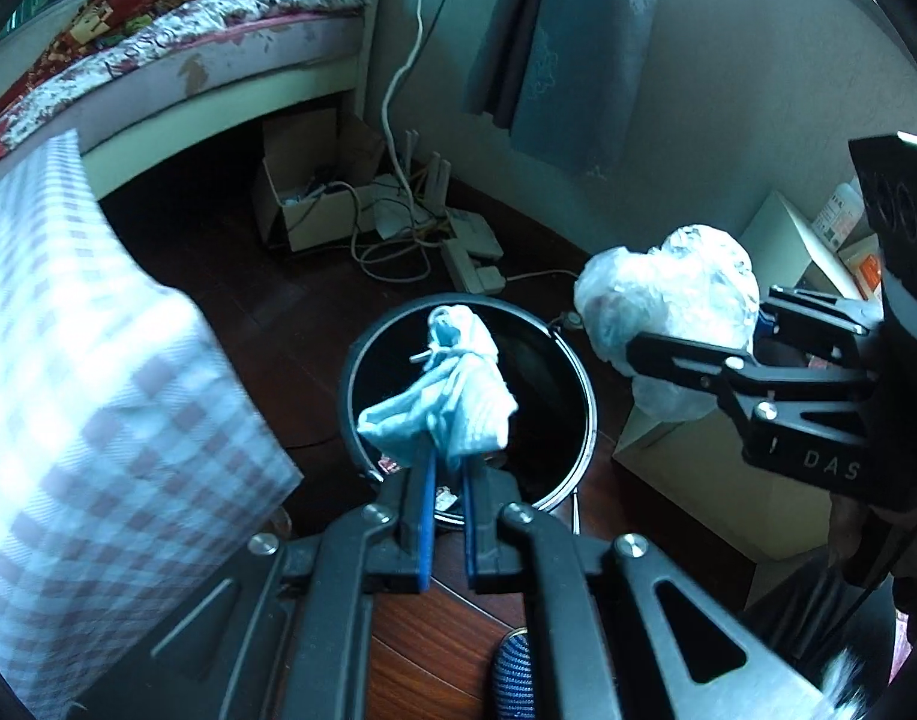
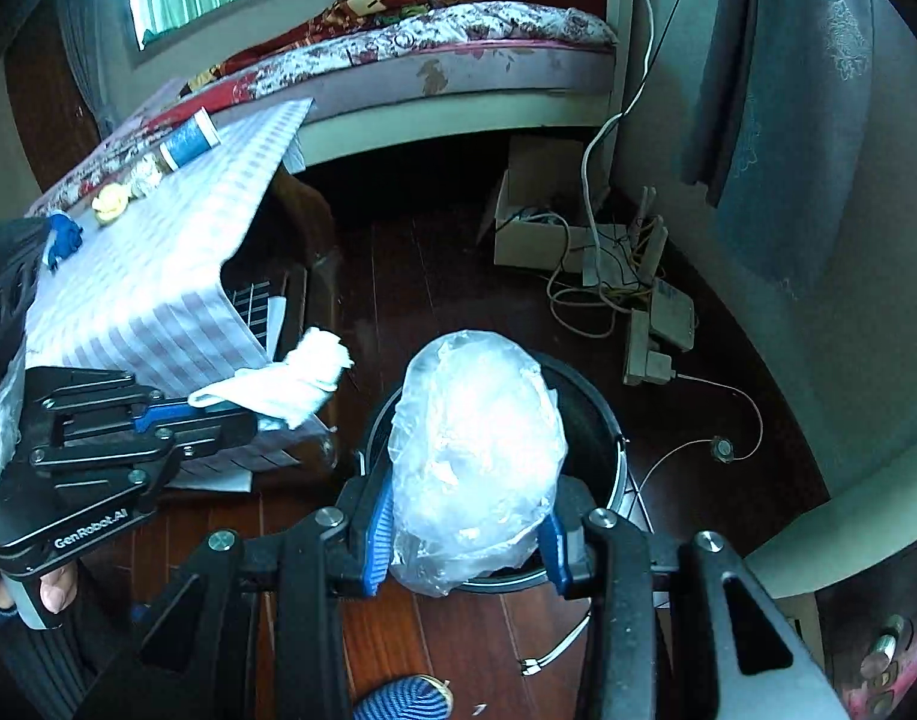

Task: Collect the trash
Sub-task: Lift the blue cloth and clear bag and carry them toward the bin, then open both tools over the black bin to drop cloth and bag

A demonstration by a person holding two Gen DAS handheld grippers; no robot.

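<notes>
step in hand: i'm carrying two bits of trash to the bin, one in each gripper; i judge this the drop-off stage, nothing let go yet.
left gripper (image 1: pixel 448 468): clenched tight on a crumpled white tissue (image 1: pixel 443 393), which sticks out past my fingertips.
right gripper (image 2: pixel 467 546): part closed around a scrunched clear plastic bag (image 2: pixel 476 456), the blue pads pressing its sides; the bag bulges out ahead of the tips.
bin (image 1: pixel 584 396): round and black with a metal rim, standing on the dark wood floor (image 2: pixel 398 276); it lies ahead of and below both grippers.
tissue over bin: in the left wrist view the wad sits in front of the bin's dark opening, so i judge it lined up above the mouth.
bag over bin: in the right wrist view the bag covers most of the opening; from the left view it hangs off to the right of the rim, so i can't tell whether it's truly over the mouth.
beside my left gripper: a table under a checked cloth (image 1: pixel 98 360), close on my left.
next move: ease the left jaws apart and let the tissue fall in; bring the right gripper further over the opening before letting the bag go.
watch for: the bag is light and bulky, so i reckon it may catch the rim or cling to a pad.
</notes>
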